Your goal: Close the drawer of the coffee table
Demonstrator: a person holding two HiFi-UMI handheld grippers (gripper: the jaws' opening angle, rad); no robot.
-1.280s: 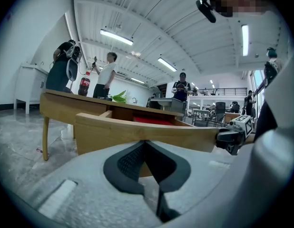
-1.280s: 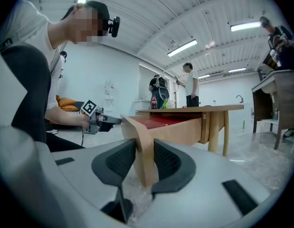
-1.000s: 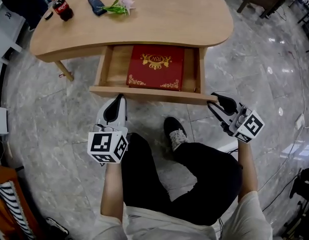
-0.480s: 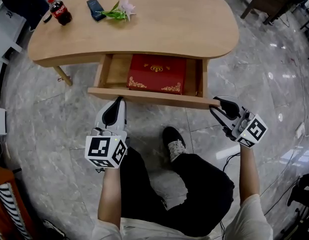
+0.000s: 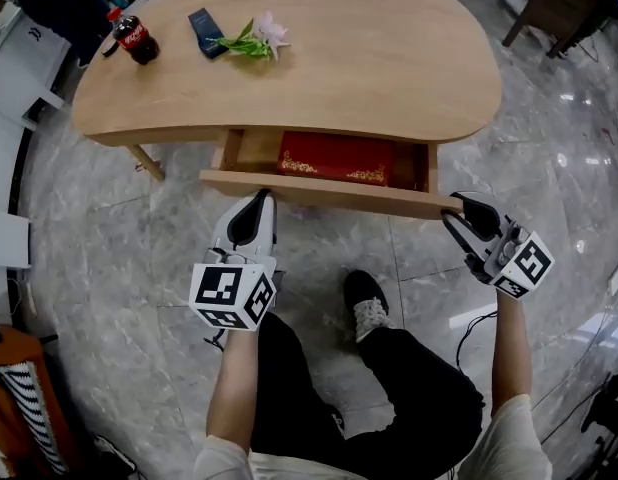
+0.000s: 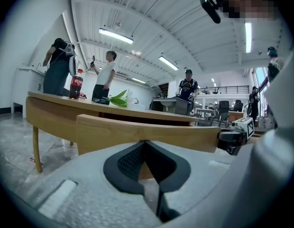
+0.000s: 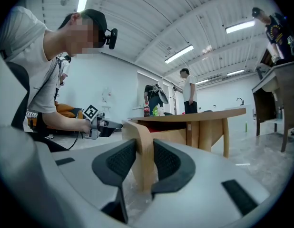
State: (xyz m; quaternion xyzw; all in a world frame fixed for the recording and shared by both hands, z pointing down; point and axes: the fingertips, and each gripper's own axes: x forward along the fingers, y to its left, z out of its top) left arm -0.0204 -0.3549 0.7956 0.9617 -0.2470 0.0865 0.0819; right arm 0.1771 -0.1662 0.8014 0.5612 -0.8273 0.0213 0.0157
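Note:
The light wooden coffee table point(image 5: 389, 58) has its drawer a little way out, and a strip of a red box point(image 5: 337, 158) shows inside. My left gripper point(image 5: 262, 196) is shut, its tips resting against the drawer front point(image 5: 339, 196) near its left part. The left gripper view shows the same closed tips point(image 6: 146, 142) against the wooden front point(image 6: 113, 132). My right gripper point(image 5: 459, 208) is at the drawer's right end. In the right gripper view its pads point(image 7: 121, 160) clamp the end of the drawer front point(image 7: 143, 151) between them.
On the tabletop stand a cola bottle point(image 5: 136, 40), a dark blue case point(image 5: 203, 19) and a pink flower point(image 5: 257, 38). The person's legs and a black shoe point(image 5: 367, 303) are on the marble floor below the drawer. Other people stand beyond the table.
The drawer has slid in under the tabletop, and less of the red box shows. Both grippers moved toward the table with the drawer front, their jaws unchanged.

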